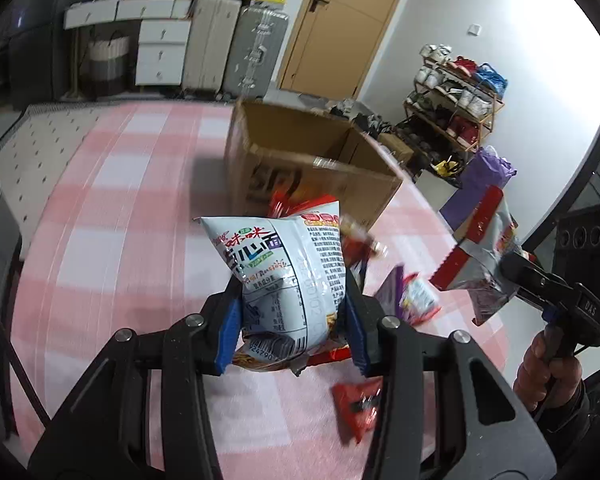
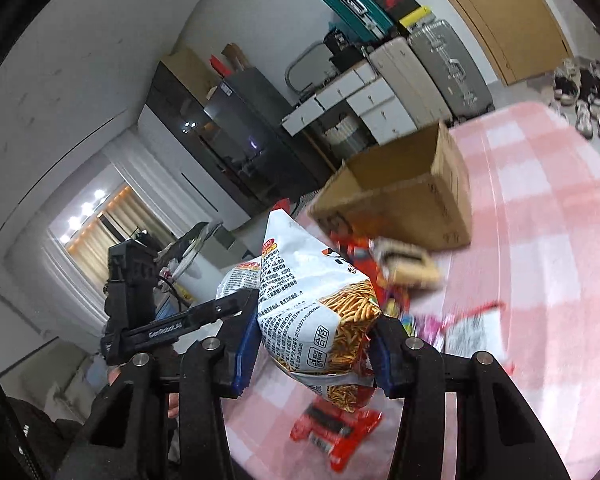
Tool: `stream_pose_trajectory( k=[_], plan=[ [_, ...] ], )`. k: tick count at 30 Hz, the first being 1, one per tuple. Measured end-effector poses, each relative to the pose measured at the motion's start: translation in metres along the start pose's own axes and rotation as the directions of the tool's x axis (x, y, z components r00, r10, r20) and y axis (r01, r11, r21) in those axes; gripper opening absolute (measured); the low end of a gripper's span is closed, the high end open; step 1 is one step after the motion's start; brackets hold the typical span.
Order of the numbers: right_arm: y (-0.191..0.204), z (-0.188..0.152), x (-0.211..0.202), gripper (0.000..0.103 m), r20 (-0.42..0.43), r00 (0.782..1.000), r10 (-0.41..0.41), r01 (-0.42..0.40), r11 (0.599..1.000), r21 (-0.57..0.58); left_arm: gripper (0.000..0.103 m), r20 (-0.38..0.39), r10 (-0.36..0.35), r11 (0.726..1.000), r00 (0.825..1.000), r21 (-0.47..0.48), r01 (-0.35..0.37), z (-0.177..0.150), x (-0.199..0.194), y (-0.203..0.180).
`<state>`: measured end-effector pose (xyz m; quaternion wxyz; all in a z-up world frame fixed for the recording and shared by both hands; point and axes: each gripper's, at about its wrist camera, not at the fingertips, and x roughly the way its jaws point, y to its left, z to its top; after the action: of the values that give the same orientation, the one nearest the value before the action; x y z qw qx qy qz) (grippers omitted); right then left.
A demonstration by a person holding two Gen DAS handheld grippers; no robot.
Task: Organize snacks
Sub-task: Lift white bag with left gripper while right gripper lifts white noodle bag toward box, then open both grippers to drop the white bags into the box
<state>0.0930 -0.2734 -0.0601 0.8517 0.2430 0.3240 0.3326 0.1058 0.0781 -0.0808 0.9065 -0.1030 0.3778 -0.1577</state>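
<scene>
Pink-and-white checked tablecloth across the work surface, with an open cardboard box standing at the far side before suitcases, a white drawer unit and a wooden door. Left gripper clamped on a white noodle-snack bag, held clear above the cloth just short of the box; right gripper pinching a second noodle-snack bag, also raised off the cloth. Loose snack packets below: a red packet near the left gripper and a purple packet beside it.
</scene>
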Motion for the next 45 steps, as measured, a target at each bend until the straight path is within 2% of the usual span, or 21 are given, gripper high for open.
stream_pose_trajectory(
  k=[6, 13, 21, 26, 33, 40, 44, 45],
  plan=[
    [0.008, 0.038, 0.001, 0.047, 0.029, 0.999, -0.014, 0.015, 0.999, -0.046, 0.041, 0.043, 0.019, 0.998, 0.999, 0.054, -0.021, 0.042, 0.001, -0.014],
    [0.013, 0.082, 0.013, 0.047, 0.059, 0.998, -0.011, 0.016, 0.997, -0.071, 0.041, 0.069, 0.021, 0.997, 0.997, 0.073, -0.026, 0.093, 0.007, -0.025],
    [0.014, 0.128, 0.035, 0.047, 0.063, 0.998, -0.007, 0.012, 0.996, -0.09, 0.041, 0.057, 0.023, 0.994, 0.998, 0.101, -0.029, 0.148, 0.032, -0.037],
    [0.006, 0.151, 0.05, 0.047, 0.063, 0.998, -0.018, 0.024, 0.996, -0.088, 0.041, 0.026, 0.031, 0.993, 0.999, 0.112, -0.034, 0.18, 0.063, -0.039],
    [-0.018, 0.171, 0.082, 0.047, 0.034, 0.997, -0.07, 0.073, 0.994, -0.086, 0.041, -0.046, 0.032, 0.993, 0.998, 0.115, -0.026, 0.196, 0.12, -0.037],
    [-0.053, 0.165, 0.126, 0.047, -0.04, 0.993, -0.112, 0.11, 0.992, -0.054, 0.041, -0.099, 0.025, 0.997, 0.995, 0.071, -0.018, 0.195, 0.174, -0.02],
    [-0.062, 0.16, 0.146, 0.048, -0.068, 0.986, -0.149, 0.144, 0.986, -0.079, 0.042, -0.115, 0.01, 0.999, 0.993, 0.044, -0.005, 0.196, 0.197, -0.01],
    [-0.064, 0.159, 0.15, 0.048, -0.076, 0.985, -0.156, 0.15, 0.985, -0.086, 0.048, -0.127, 0.006, 1.0, 0.992, 0.031, -0.002, 0.195, 0.203, -0.007]
  ],
)
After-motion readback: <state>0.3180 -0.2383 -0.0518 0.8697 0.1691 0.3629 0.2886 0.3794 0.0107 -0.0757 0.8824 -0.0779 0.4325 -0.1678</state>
